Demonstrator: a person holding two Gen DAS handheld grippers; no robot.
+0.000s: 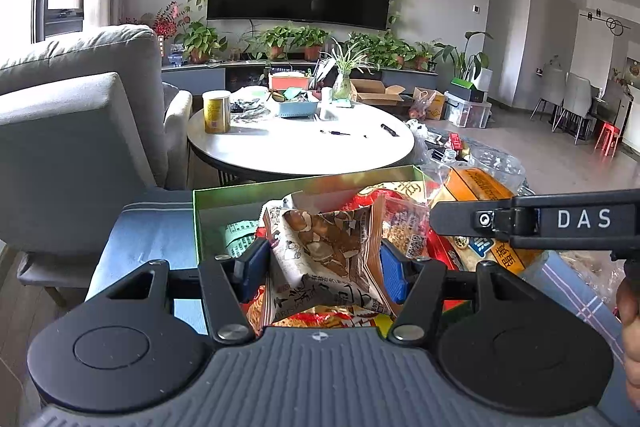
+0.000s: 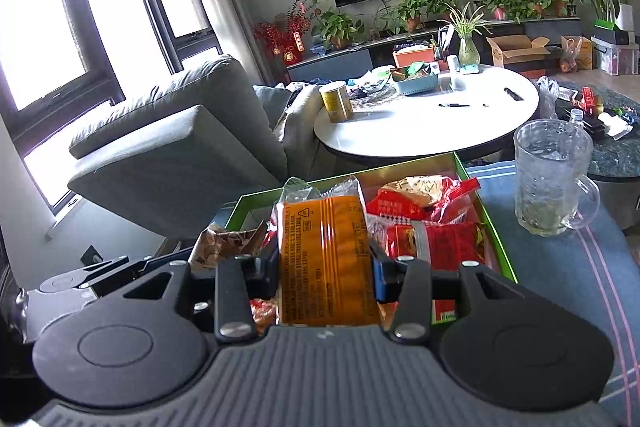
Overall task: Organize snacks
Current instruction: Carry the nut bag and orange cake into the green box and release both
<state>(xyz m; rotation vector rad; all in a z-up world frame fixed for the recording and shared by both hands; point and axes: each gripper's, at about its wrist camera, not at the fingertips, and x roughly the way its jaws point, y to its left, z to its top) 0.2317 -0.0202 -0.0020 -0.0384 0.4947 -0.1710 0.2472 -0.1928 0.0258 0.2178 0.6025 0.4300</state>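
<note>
A green box (image 1: 240,189) sits on a blue cloth and holds several snack packets. My left gripper (image 1: 322,263) is shut on a white and brown snack packet (image 1: 320,251) with nut pictures, held over the box. My right gripper (image 2: 326,267) is shut on an orange snack packet (image 2: 326,259), held upright over the same green box (image 2: 472,183). The orange packet (image 1: 480,187) and the right gripper's arm show at the right of the left wrist view. Red packets (image 2: 436,235) lie in the box.
A clear glass mug (image 2: 554,175) stands on the blue cloth (image 2: 560,267) right of the box. Behind is a round white table (image 1: 304,143) with a yellow can (image 1: 216,111) and a blue basket. A grey sofa (image 1: 80,115) is at the left.
</note>
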